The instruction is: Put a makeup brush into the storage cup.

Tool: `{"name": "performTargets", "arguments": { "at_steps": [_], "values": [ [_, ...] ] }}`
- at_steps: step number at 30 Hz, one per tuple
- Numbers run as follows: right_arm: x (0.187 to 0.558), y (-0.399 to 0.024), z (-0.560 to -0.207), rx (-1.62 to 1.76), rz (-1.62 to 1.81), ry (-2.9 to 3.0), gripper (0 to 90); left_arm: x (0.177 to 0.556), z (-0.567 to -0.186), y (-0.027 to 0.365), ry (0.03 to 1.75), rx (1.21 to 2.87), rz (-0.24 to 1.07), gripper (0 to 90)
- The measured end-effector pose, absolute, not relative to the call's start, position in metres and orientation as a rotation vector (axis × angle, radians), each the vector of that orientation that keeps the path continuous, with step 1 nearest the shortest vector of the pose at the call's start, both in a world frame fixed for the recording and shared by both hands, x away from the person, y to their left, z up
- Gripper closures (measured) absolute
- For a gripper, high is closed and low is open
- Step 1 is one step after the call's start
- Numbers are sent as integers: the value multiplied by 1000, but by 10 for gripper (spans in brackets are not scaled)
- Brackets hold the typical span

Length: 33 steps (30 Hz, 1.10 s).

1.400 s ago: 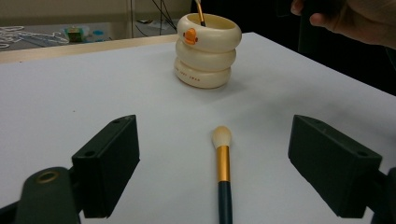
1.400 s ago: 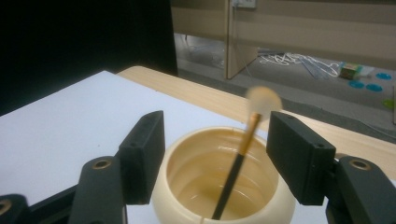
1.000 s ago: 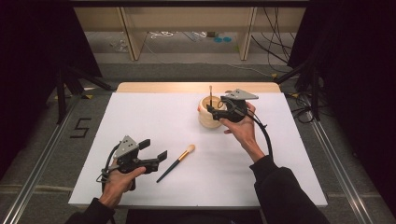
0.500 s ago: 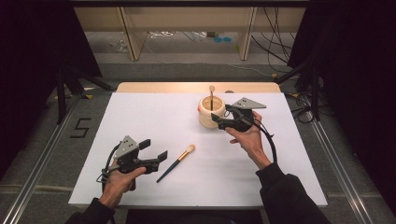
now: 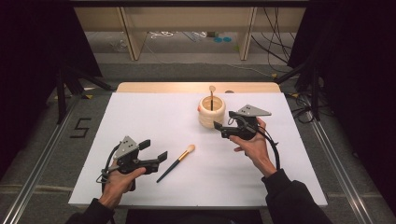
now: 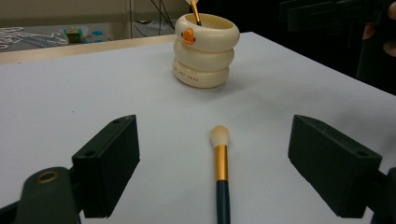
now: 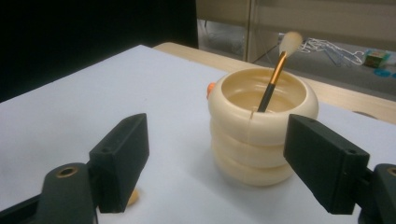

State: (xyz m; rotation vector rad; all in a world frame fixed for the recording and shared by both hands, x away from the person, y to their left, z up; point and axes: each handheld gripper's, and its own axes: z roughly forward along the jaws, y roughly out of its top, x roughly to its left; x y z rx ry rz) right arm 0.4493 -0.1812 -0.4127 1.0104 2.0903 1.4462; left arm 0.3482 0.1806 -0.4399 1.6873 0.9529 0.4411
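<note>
Standing toward the far side of the white worktop (image 5: 154, 116), the cream ringed cup (image 5: 211, 112) serves as the landmark: a makeup brush (image 5: 211, 95) leans inside it, bristles up, handle resting against the rim. Just to the right of the cup, on its near side, the right tool (image 5: 223, 129) hovers above the worktop, held in the person's right hand (image 5: 254, 147). Its jaws have just been opening and now stand wide, with nothing pressed between them; in the right gripper view the cup sits ahead of the jaws, partly behind the right one, not touched by either pad.

A second brush (image 5: 177, 162) lies flat on the worktop well nearer the person than the cup and to its left, its pale bristle tip pointing toward the cup and its dark handle pointing away. The left tool (image 5: 154, 151) sits just beyond that handle end, farther left of the cup, in the left hand (image 5: 116, 184). Its jaws are spread wide, and the left gripper view shows the lying brush between them, apart from both pads.
</note>
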Motion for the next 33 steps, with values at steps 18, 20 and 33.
{"name": "performTargets", "arguments": {
  "at_steps": [18,20,33],
  "values": [
    [421,-195,-418,1004,1456,2078,205,350,-440,179,956,1688,440,165],
    [416,-197,-419,1034,1457,2088,204,351,-440,179,954,1683,434,165],
    [394,-204,-430,976,1440,2099,160,351,-440,177,955,1696,437,165]
  ]
}}
